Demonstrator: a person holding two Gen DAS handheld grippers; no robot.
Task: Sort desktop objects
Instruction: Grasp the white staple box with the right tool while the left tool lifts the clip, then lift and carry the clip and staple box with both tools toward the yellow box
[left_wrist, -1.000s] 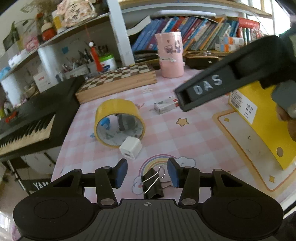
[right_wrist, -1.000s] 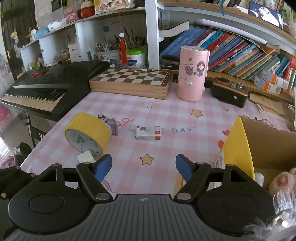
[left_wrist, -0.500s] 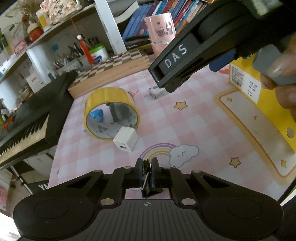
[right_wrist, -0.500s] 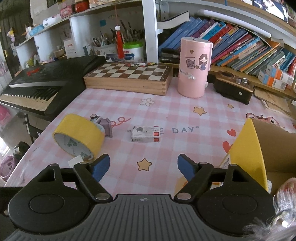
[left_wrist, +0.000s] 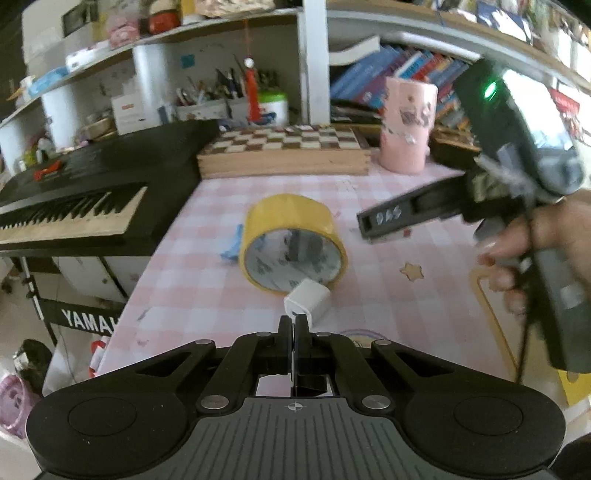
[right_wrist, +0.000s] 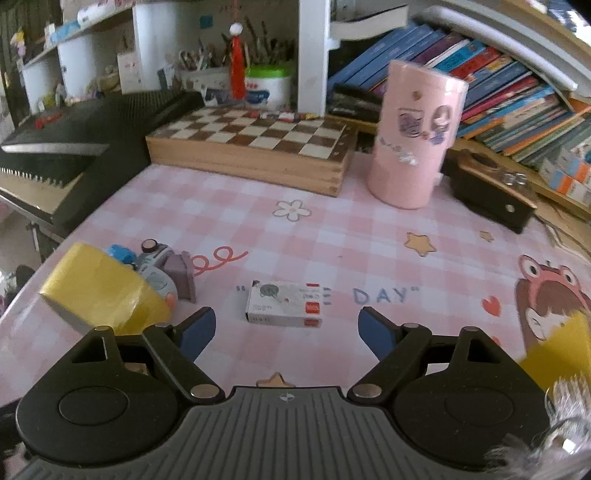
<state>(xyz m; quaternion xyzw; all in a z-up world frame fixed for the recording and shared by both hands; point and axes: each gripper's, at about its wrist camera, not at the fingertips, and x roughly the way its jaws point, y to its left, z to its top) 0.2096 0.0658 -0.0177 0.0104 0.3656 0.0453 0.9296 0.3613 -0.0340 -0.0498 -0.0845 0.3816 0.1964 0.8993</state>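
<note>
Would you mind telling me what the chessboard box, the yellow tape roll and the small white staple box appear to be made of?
Chessboard box: looks like wood, matte, with pale grain on its sides and inlaid dark and light squares.
Yellow tape roll: seemingly plastic adhesive tape, glossy, on a printed, probably cardboard core.
Staple box: probably thin printed cardboard, judging by its sharp folded edges.

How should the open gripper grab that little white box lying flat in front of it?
Probably from above, closing across its two long sides. The little white box lies flat on the pink checked cloth, long edge crosswise, and looks narrower front to back. The right gripper stands open just before it, wider than the box, with bare cloth all round.
</note>
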